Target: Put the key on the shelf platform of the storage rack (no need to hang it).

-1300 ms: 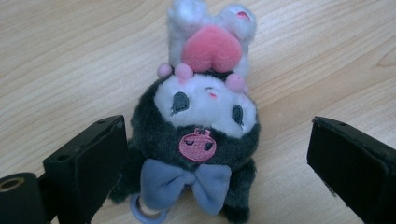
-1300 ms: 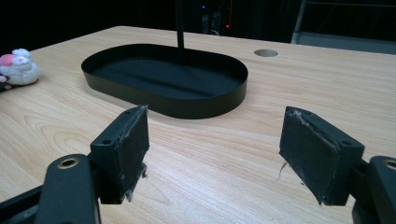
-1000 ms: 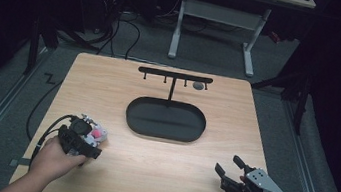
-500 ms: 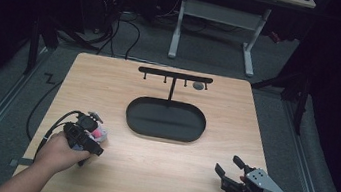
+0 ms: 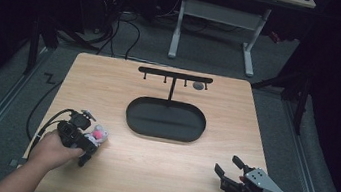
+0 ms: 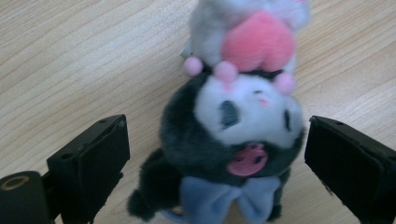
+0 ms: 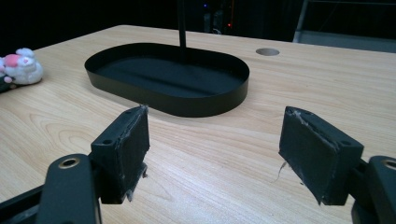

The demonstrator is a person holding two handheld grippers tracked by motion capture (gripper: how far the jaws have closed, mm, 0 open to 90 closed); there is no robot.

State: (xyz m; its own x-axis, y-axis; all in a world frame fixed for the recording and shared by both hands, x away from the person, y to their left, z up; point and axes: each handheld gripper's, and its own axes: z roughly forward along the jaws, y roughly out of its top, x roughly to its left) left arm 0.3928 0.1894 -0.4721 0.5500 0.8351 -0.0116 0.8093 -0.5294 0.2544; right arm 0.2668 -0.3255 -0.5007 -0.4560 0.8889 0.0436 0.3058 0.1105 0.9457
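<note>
Left gripper [image 5: 82,139]: near left of my table [image 5: 157,175]; jaws have just been narrowing, still apart around the plush toy [image 6: 233,126], right pad about touching it, left pad clear.
Plush toy: black-and-white, pink heart, blue bow, lying on the wood.
Right gripper [image 7: 215,149]: near right, jaws apart over bare wood.
Tray [image 5: 131,116]: black oval, mid-table.
Hook stand [image 5: 175,75]: rising behind the tray.

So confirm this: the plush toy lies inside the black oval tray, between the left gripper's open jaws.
Wrong place. The plush toy lies on the bare wooden table, left of the black oval tray, as the high view shows. It is between the left gripper's open jaws.
</note>
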